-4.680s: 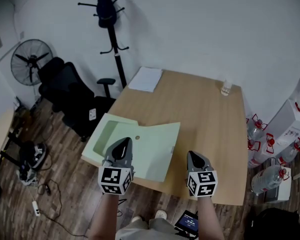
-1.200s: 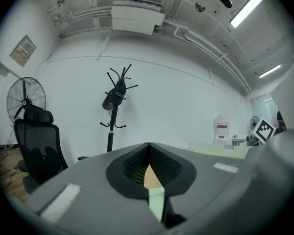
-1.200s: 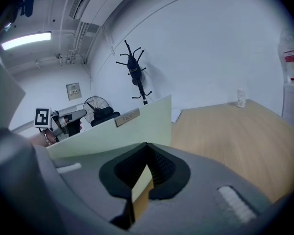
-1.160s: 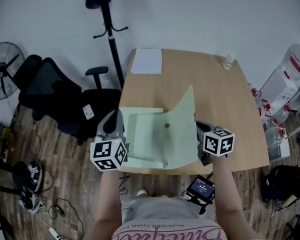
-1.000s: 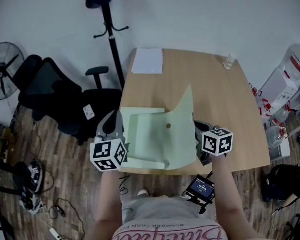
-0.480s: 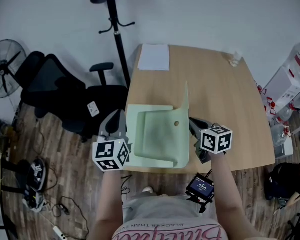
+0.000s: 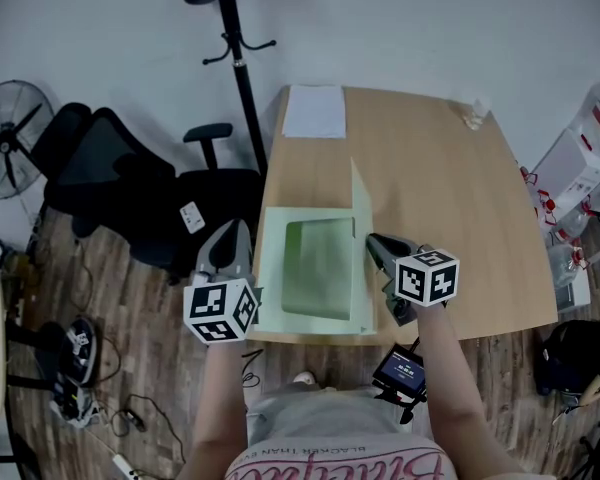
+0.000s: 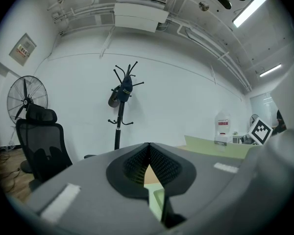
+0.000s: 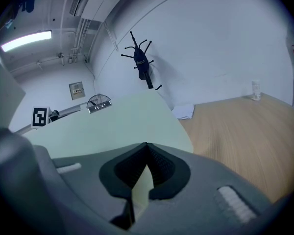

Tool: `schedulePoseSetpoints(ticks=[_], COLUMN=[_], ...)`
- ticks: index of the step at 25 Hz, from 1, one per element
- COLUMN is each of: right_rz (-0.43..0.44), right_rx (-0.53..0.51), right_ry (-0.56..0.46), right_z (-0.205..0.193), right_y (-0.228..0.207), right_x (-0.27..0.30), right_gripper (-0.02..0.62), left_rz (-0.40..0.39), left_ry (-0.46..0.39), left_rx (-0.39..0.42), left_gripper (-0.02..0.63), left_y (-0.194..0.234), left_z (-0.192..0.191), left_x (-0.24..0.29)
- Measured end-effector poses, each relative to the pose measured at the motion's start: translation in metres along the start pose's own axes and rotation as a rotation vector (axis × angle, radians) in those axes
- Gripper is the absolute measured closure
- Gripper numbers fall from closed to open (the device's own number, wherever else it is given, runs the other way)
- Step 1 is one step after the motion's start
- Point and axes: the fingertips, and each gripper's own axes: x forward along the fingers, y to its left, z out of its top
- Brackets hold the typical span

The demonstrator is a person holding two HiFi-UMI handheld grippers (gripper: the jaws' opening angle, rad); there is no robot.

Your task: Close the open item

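Note:
A light green folder (image 7: 310, 268) lies on the wooden table (image 7: 450, 208) near its front left corner. Its back half is flat; its cover (image 7: 359, 233) stands nearly upright along the right side. My left gripper (image 7: 240, 236) is shut on the flat half's left edge, and a green strip (image 8: 157, 203) shows between its jaws (image 8: 148, 147). My right gripper (image 7: 373, 242) is shut on the cover's lower edge, with the pale green sheet (image 9: 112, 126) rising ahead of the jaws (image 9: 146, 147).
A white sheet of paper (image 7: 314, 111) lies at the table's far left corner, and a small clear container (image 7: 472, 116) at the far right. A black office chair (image 7: 130, 183), a coat stand (image 7: 235, 48) and a fan (image 7: 15, 123) stand left of the table. Water bottles (image 7: 590, 138) are at right.
The cover has swung up from leaning open to the right to nearly upright, carried leftward by my right gripper. My left gripper has kept its hold on the left edge.

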Motion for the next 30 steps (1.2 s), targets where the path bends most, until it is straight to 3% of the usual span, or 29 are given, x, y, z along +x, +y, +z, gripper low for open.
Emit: schedulePoseSetpoints(ticks=[30], right_rz=[-0.017], right_rx=[-0.174], right_ry=[0.085], right_z=[-0.015], right_y=[0.063], right_x=[0.064], right_gripper=[0.594], left_rz=[0.010], left_ry=[0.023], left_rx=[-0.002], left_gripper=[0.589], left_y=[0.025], left_z=[-0.013], left_x=[-0.025])
